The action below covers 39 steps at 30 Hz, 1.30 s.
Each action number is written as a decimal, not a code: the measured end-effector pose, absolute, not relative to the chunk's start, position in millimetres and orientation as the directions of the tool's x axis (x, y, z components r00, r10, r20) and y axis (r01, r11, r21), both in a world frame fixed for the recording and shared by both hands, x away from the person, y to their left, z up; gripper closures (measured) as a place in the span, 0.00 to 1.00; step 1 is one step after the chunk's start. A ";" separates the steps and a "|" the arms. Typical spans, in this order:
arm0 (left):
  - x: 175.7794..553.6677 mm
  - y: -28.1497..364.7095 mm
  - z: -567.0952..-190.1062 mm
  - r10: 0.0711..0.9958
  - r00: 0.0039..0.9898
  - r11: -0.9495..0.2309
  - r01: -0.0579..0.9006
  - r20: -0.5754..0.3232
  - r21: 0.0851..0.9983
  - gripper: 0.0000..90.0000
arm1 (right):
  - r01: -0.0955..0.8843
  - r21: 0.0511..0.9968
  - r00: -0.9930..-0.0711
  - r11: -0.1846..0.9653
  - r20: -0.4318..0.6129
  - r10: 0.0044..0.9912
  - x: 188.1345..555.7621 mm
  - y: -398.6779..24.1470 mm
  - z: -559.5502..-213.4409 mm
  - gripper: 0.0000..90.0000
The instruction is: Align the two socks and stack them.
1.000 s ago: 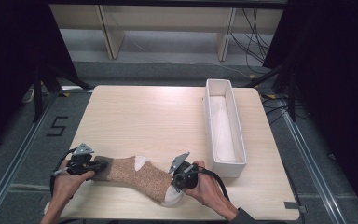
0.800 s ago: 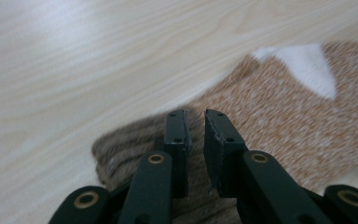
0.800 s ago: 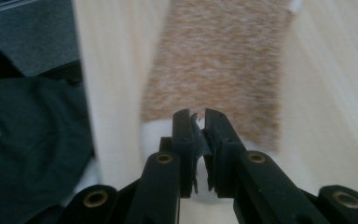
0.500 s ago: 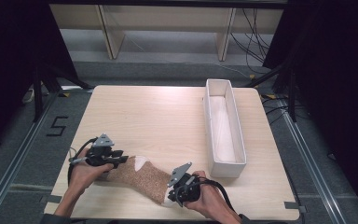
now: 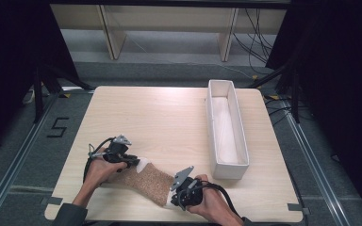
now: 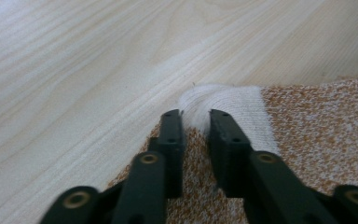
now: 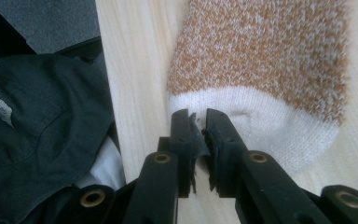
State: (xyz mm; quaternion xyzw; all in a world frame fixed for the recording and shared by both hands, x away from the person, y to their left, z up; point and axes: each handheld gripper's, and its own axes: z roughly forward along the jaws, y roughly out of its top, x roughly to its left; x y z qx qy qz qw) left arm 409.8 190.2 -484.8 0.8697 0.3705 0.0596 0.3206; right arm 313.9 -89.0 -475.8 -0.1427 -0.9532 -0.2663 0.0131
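High view: pale wooden table (image 5: pixel 169 117), both grippers clamped on orange-and-white sock (image 5: pixel 146 181), grey floor (image 5: pixel 9 160) around

Showing as nubbly knitted cloth, orange-flecked with white ends: sock (image 5: pixel 146 181). Lying on smooth, matt, pale wood-grain table (image 5: pixel 160 117). Looking like matt white plastic: tray (image 5: pixel 227 129).

Sock (image 5: pixel 146 181) end hidden — under the right gripper (image 5: pixel 176 200).

Pale wood table (image 5: pixel 160 117) seen from above. Orange-and-white sock (image 5: pixel 146 181) laid flat between left gripper (image 5: pixel 131 161) and right gripper (image 5: pixel 175 200). White oblong tray (image 5: pixel 242 143) set beyond right gripper, well apart.
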 end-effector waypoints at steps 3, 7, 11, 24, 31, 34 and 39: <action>409.2 189.8 -481.7 0.681 0.722 -0.522 0.595 -0.122 0.611 0.92 | 0.291 0.492 -0.956 0.821 0.110 0.273 313.8 -88.4 -477.6 0.91; 408.4 190.1 -475.2 0.678 0.728 -0.518 0.576 -0.108 0.633 0.93 | 0.299 0.490 -0.953 0.819 0.115 0.280 313.8 -88.9 -478.3 0.92; 407.5 190.6 -458.6 0.682 0.726 -0.478 0.536 -0.090 0.696 0.94 | 0.294 0.491 -0.955 0.820 0.114 0.274 315.0 -89.0 -479.0 0.92; 415.2 196.4 -474.0 0.714 0.686 -0.474 0.621 -0.141 0.624 0.74 | 0.315 0.496 -0.948 0.809 0.128 0.291 317.3 -90.5 -478.7 0.91; 392.1 231.3 -449.4 0.755 0.650 -0.458 0.617 -0.087 0.640 0.61 | 0.311 0.501 -0.949 0.808 0.125 0.288 317.2 -90.7 -478.5 0.90; 379.6 268.7 -446.3 0.823 0.561 -0.372 0.650 -0.088 0.663 0.58 | 0.319 0.496 -0.947 0.808 0.130 0.294 317.1 -90.5 -478.6 0.90; 361.5 299.8 -463.7 0.853 0.515 -0.348 0.681 -0.083 0.644 0.61 | 0.311 0.496 -0.950 0.811 0.125 0.287 317.6 -89.8 -479.1 0.90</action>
